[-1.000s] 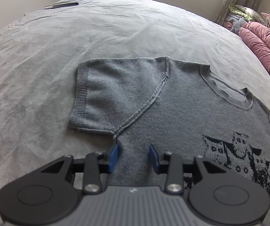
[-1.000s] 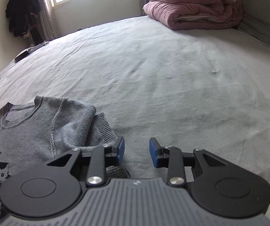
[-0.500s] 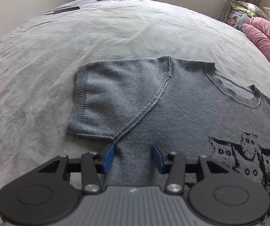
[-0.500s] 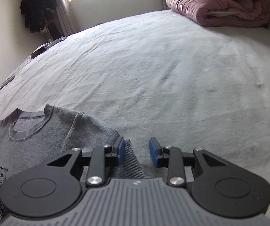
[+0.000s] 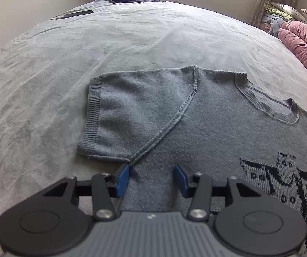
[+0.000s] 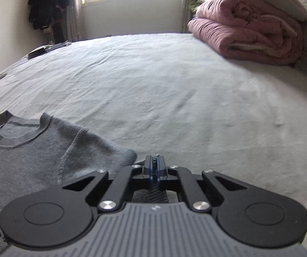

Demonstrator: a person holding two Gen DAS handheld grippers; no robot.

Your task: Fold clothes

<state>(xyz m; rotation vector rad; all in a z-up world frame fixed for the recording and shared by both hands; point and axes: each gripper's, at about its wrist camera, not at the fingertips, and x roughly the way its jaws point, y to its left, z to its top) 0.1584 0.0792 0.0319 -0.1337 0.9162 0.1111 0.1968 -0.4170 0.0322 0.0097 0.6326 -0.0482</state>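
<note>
Grey knitted short-sleeved sweater [image 5: 207, 128], judged soft, limp and light, best gripped at ribbed cuffs or the hem; it bore a black animal motif [image 5: 282, 184] and lay flat on the grey bed sheet [image 5: 132, 38]. Right gripper [image 6: 154, 167], jaws just closed, was clamped on the right sleeve's cuff [image 6: 151, 196]; left gripper [image 5: 151, 177] stood apart over the left armpit, pads not pressing

Grey knitted short-sleeved sweater [image 5: 207, 132], spread flat, front up, on the bed. Ribbed round neckline, ribbed sleeve cuffs, raised seams at the shoulders, black woven cat motif on the chest. One sleeve flat and outspread; the other bunched, its ribbed cuff [image 6: 153, 157] pinched upright.
</note>
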